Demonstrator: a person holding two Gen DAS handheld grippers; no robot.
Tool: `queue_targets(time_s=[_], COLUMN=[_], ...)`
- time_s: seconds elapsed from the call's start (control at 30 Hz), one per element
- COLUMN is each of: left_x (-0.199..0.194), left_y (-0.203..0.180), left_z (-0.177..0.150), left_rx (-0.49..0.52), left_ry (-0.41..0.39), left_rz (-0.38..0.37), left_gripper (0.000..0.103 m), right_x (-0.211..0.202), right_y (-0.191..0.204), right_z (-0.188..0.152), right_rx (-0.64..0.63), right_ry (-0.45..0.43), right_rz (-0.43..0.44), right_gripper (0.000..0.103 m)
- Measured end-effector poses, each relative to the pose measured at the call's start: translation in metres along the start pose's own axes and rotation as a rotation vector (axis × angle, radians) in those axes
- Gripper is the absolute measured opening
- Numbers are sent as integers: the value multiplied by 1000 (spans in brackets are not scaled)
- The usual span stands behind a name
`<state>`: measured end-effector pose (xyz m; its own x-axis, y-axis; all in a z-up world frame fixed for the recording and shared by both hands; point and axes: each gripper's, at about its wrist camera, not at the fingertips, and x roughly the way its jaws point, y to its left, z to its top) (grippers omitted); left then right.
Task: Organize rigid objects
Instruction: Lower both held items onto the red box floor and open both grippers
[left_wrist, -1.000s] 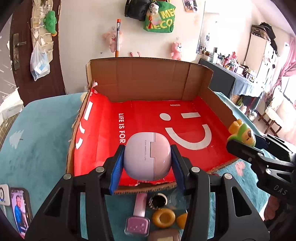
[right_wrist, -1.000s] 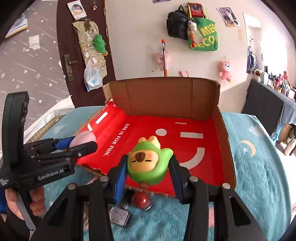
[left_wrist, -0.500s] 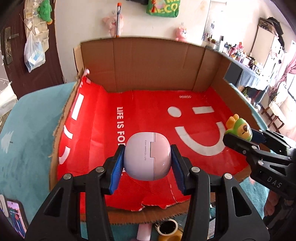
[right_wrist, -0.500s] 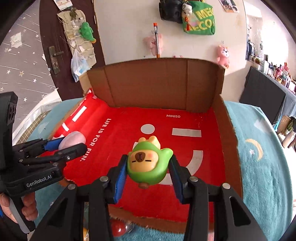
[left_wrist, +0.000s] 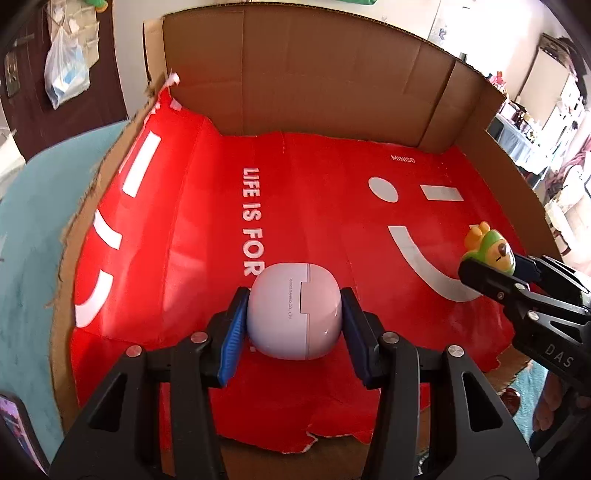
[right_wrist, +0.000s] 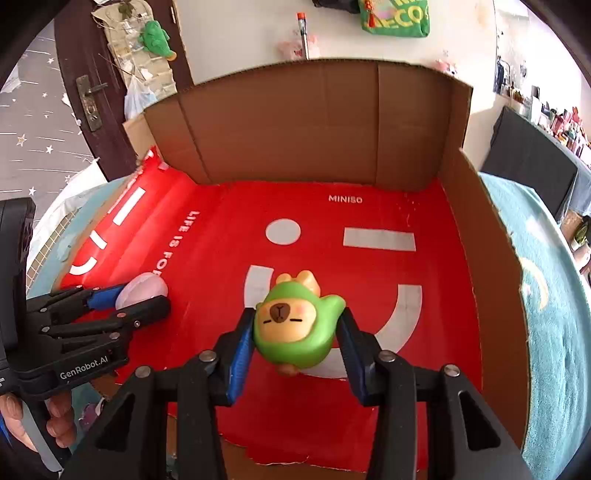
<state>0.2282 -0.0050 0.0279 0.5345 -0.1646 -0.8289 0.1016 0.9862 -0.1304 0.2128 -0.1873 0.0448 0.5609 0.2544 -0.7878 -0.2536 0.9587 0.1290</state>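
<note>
**Both grippers carry a piece over the box**

The left gripper (left_wrist: 293, 319) has its jaws clamped on a pale lilac case (left_wrist: 293, 312), pads pressing its two rounded sides so the seam faces up. The right gripper (right_wrist: 295, 334) is closed the same way on a green capybara toy (right_wrist: 295, 330), gripped at the flanks with its face toward the camera. Side holds like these look chosen to keep smooth, hard shells from slipping while they are brought down.

Both pieces hang above the red liner (left_wrist: 314, 177) of an open cardboard box (right_wrist: 314, 122): the case toward the box's front left, the toy toward its front right, well apart. Neither can be seen touching the floor yet, so setting them down is probably the step in hand.

The box has tall back and right walls, a torn front edge, and sits on a teal cloth (right_wrist: 546, 332). Behind are a white wall with hung bags and plush toys, and a dark door (right_wrist: 96, 110).
</note>
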Motion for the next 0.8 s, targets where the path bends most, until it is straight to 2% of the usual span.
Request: queue_targets(time_s=[0.27,0.8], left_x=[2,2], left_y=[-1,2], left_z=[0,2], left_rx=[13,0], left_ry=[-11,-13], left_rz=[18,12], left_gripper=[46,48], right_x=[18,19], right_y=[-4,-4], right_z=[-4,-3], right_rx=[16,20], right_ry=[71,71], right_rz=[-5,5], right_gripper=[46,47])
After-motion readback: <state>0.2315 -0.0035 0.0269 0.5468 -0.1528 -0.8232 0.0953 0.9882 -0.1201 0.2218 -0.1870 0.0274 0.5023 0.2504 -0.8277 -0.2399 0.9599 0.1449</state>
